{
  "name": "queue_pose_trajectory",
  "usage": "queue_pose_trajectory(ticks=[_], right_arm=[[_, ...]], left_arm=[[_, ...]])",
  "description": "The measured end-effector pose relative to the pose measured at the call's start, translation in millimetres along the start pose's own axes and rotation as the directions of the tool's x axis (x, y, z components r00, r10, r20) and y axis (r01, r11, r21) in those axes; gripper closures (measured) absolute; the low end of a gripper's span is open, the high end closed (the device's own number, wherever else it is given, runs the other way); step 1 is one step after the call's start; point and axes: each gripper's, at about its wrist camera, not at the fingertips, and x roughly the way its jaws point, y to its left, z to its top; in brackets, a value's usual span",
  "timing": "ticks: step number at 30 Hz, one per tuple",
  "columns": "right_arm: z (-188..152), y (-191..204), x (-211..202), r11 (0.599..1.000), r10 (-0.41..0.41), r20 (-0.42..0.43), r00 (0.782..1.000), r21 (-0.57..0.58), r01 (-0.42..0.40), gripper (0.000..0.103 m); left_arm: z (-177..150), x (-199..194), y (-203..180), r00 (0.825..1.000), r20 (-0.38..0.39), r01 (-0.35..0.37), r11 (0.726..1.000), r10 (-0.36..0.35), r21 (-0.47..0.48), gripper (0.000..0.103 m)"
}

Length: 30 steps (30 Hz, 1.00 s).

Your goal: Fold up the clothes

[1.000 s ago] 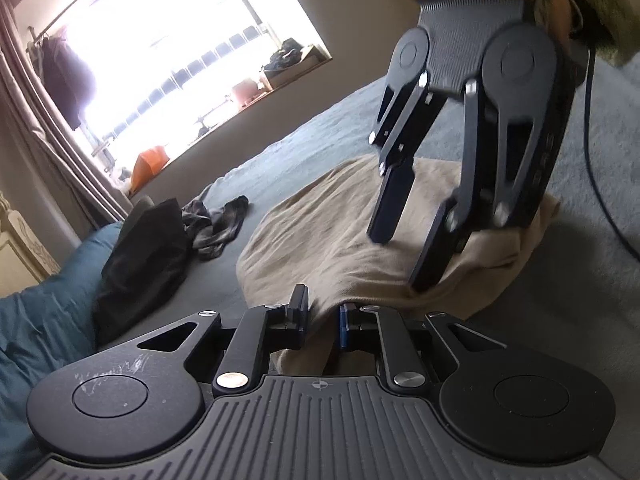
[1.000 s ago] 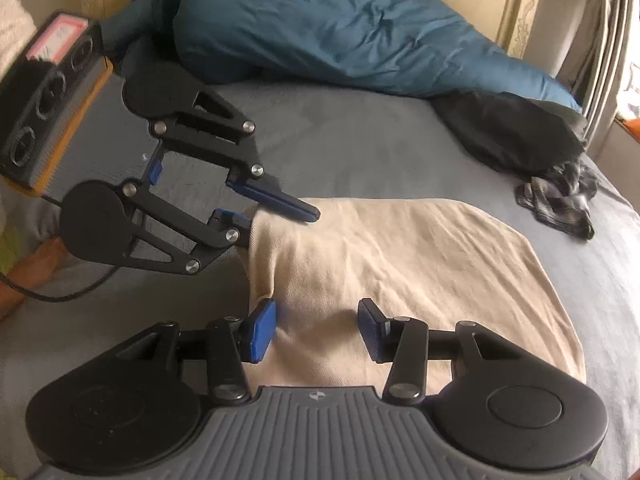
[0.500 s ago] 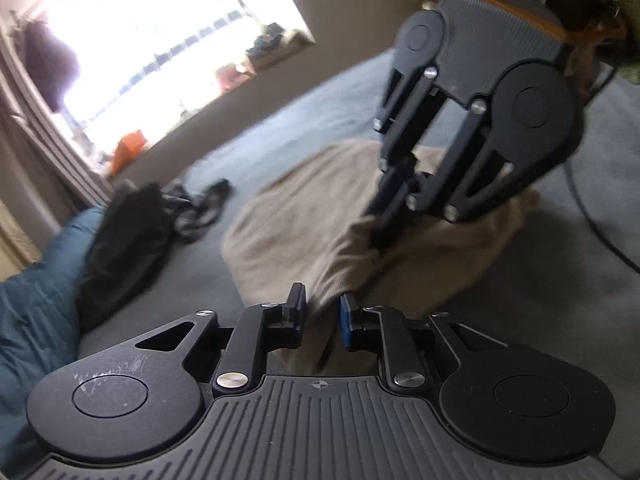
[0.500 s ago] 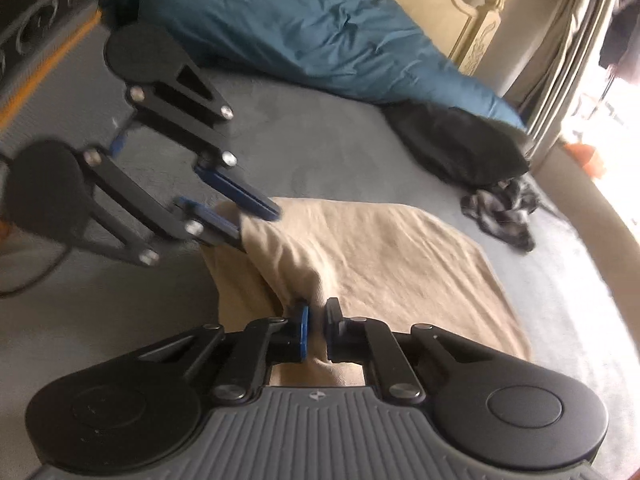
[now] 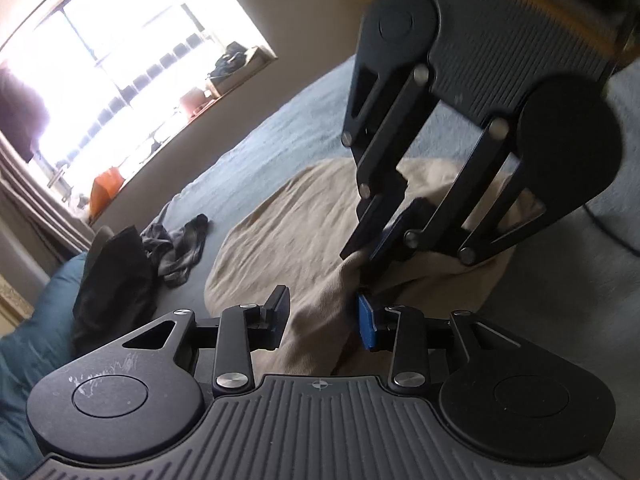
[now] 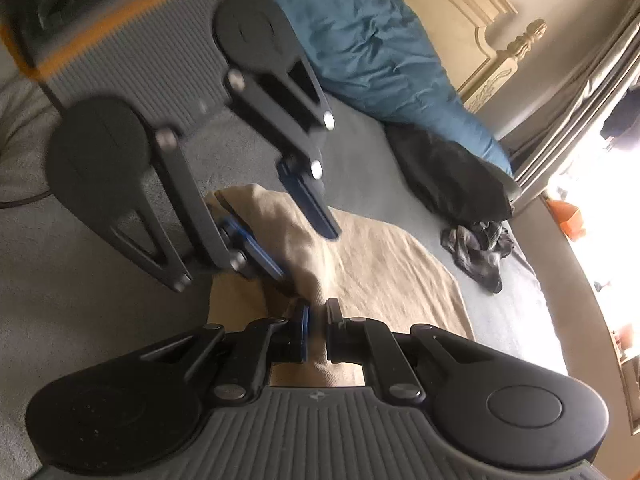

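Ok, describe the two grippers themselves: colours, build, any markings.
Both match: a ribbed grey body, round black side discs, black linkage bars with silver pivot pins, blue finger pads. The left gripper has pale scuffs on one disc; the right gripper carries a small centre logo.

Bedroom. Bed (image 6: 384, 160) with grey sheet runs ahead of the jaws. Teal duvet (image 6: 372, 44) bunched at the far end against a cream carved headboard (image 6: 492, 28). Big window (image 5: 120, 64) past the bed's far edge, blown out with daylight, sill (image 5: 224, 80) cluttered with small items, orange object (image 5: 105, 189) near its corner. Curtain (image 6: 580, 104) beside the headboard. Plain beige walls (image 5: 312, 12). Floor not visible.
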Motion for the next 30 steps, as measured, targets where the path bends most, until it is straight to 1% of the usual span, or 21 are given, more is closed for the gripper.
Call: queue_pose_trajectory(ticks=[2, 4, 5, 6, 7, 8, 9, 12, 15, 17, 18, 20, 21, 22, 23, 24, 25, 27, 28, 29, 30], right_arm=[[-1, -4, -3, 1.000, -0.002, 0.005, 1.000, 0.030, 0.001, 0.095], [-4, -13, -6, 0.995, 0.008, -0.002, 1.000, 0.095, -0.008, 0.092], [-7, -17, -8, 0.991, 0.024, -0.008, 1.000, 0.135, -0.022, 0.088], [-10, -21, -10, 0.985, 0.029, -0.013, 0.999, 0.171, -0.027, 0.078], [-14, -24, -11, 0.978, 0.033, -0.018, 0.999, 0.206, -0.029, 0.074], [-18, -26, -11, 0.970, 0.041, -0.023, 0.999, 0.240, -0.034, 0.070], [-22, -29, -12, 0.961, 0.048, -0.028, 0.998, 0.274, -0.039, 0.070], [-31, -38, -14, 0.918, 0.078, -0.025, 0.997, 0.392, -0.062, 0.068], [-41, -47, -18, 0.852, 0.106, -0.005, 0.994, 0.516, -0.089, 0.065], [-47, -48, -19, 0.827, 0.111, -0.003, 0.994, 0.554, -0.090, 0.064], [-49, -48, -19, 0.825, 0.108, -0.003, 0.994, 0.559, -0.088, 0.064], [-47, -41, -19, 0.847, 0.074, -0.011, 0.997, 0.529, -0.058, 0.065], [-45, -36, -19, 0.866, 0.046, -0.024, 0.999, 0.499, -0.028, 0.071], [-42, -28, -19, 0.887, 0.011, -0.043, 0.999, 0.462, 0.010, 0.074], [-40, -21, -19, 0.905, -0.024, -0.060, 0.998, 0.423, 0.048, 0.084], [-37, -14, -19, 0.921, -0.072, -0.078, 0.994, 0.377, 0.096, 0.089], [-33, -6, -19, 0.933, -0.129, -0.095, 0.987, 0.326, 0.153, 0.090], [-27, 16, -16, 0.943, -0.261, -0.125, 0.957, 0.179, 0.280, 0.093], [-26, 28, -14, 0.941, -0.309, -0.127, 0.943, 0.101, 0.322, 0.093], [-26, 36, -12, 0.937, -0.338, -0.125, 0.933, 0.043, 0.346, 0.094], [-27, 42, -10, 0.934, -0.355, -0.123, 0.927, 0.000, 0.357, 0.094]], left_arm=[[-1, 4, -1, 1.000, 0.001, -0.008, 1.000, 0.008, 0.006, 0.074], [-1, 5, 0, 1.000, 0.008, -0.026, 1.000, 0.026, -0.011, 0.080], [0, 4, 0, 0.999, 0.012, -0.032, 0.999, 0.032, -0.031, 0.082], [0, 2, 0, 0.999, 0.016, -0.037, 0.998, 0.038, -0.045, 0.083], [0, 1, 0, 0.999, 0.020, -0.042, 0.998, 0.043, -0.056, 0.084], [0, 0, -1, 0.998, 0.023, -0.048, 0.997, 0.050, -0.057, 0.085], [-1, -2, -3, 0.998, 0.027, -0.055, 0.997, 0.056, -0.056, 0.085], [-1, -4, -5, 0.997, 0.035, -0.070, 0.996, 0.072, -0.058, 0.087], [1, -6, -5, 0.996, 0.042, -0.078, 0.994, 0.081, -0.078, 0.087], [2, -8, -4, 0.995, 0.050, -0.079, 0.993, 0.084, -0.091, 0.088], [2, -8, -4, 0.995, 0.051, -0.079, 0.992, 0.084, -0.094, 0.088], [2, -9, -4, 0.995, 0.051, -0.079, 0.992, 0.084, -0.097, 0.088], [2, -9, -4, 0.995, 0.052, -0.079, 0.992, 0.084, -0.099, 0.088], [2, -10, -4, 0.995, 0.052, -0.079, 0.992, 0.084, -0.100, 0.089], [2, -10, -4, 0.995, 0.053, -0.079, 0.992, 0.084, -0.102, 0.089], [2, -10, -4, 0.995, 0.053, -0.079, 0.992, 0.084, -0.104, 0.089], [1, -10, -6, 0.995, 0.054, -0.080, 0.992, 0.085, -0.097, 0.089], [-1, -10, -8, 0.996, 0.045, -0.074, 0.994, 0.078, -0.083, 0.089], [-2, -8, -8, 0.997, 0.033, -0.065, 0.995, 0.067, -0.079, 0.088], [-3, -7, -9, 0.998, 0.021, -0.055, 0.996, 0.057, -0.075, 0.086], [-4, -6, -9, 0.999, 0.009, -0.046, 0.996, 0.046, -0.071, 0.086]])
